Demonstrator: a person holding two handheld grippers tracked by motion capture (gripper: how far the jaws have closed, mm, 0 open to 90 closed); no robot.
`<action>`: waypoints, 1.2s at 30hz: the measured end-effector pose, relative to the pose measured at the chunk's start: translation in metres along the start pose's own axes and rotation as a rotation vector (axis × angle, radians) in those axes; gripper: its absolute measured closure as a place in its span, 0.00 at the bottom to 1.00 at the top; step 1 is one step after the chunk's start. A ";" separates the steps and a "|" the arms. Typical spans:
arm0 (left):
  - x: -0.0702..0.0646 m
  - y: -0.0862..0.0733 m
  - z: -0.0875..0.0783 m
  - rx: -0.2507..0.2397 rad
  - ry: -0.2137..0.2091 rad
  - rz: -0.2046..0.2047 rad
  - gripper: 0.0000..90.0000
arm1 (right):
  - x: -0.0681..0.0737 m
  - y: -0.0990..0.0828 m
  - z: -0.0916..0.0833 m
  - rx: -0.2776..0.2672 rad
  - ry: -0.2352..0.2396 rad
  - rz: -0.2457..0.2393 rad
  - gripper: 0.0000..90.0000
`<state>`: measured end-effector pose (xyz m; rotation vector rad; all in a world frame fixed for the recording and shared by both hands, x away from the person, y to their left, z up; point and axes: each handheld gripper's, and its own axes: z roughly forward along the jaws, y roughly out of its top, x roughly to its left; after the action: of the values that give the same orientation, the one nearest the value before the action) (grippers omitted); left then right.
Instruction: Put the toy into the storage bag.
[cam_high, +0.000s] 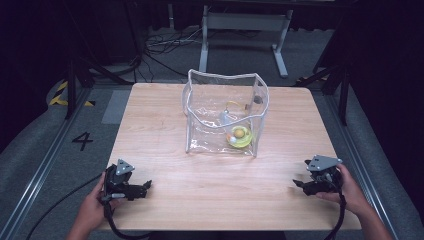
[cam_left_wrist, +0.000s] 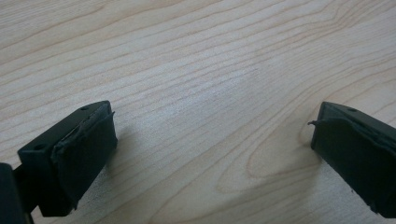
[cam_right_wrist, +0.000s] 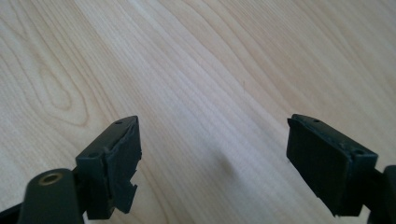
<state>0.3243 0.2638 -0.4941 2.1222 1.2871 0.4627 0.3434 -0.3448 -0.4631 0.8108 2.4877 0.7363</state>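
A clear plastic bag (cam_high: 225, 112) with a white rim stands upright in the middle of the wooden table (cam_high: 165, 145). Inside it, at the bottom right, lies a yellow ring-shaped thing (cam_high: 239, 136) with small pieces beside it. My left gripper (cam_high: 146, 187) rests low at the table's near left edge, held in a hand, its jaws pointing right. In the left gripper view it (cam_left_wrist: 212, 140) stands open over bare wood. My right gripper (cam_high: 297, 184) sits near the front right edge, jaws pointing left. Its own view shows it (cam_right_wrist: 215, 154) open above bare wood, nothing between the pads.
Beyond the table's far edge stand a white desk frame (cam_high: 245, 30) and loose cables (cam_high: 165, 45) on grey floor. A metal rail runs along the left, beside a floor mark "4" (cam_high: 82, 141). Dark stands flank both far corners.
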 end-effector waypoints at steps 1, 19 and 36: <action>0.000 0.000 0.000 0.000 0.000 0.000 0.00 | -0.001 -0.005 0.000 -0.015 0.006 0.014 0.20; -0.002 -0.001 -0.001 0.001 0.013 -0.012 0.00 | -0.017 -0.073 -0.006 -0.129 0.019 0.330 0.16; -0.001 0.000 -0.001 0.009 0.009 -0.012 0.00 | -0.016 -0.069 -0.001 -0.081 -0.047 0.409 0.00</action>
<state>0.3230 0.2630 -0.4937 2.1210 1.3085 0.4627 0.3265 -0.4032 -0.4994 1.3098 2.2563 0.9333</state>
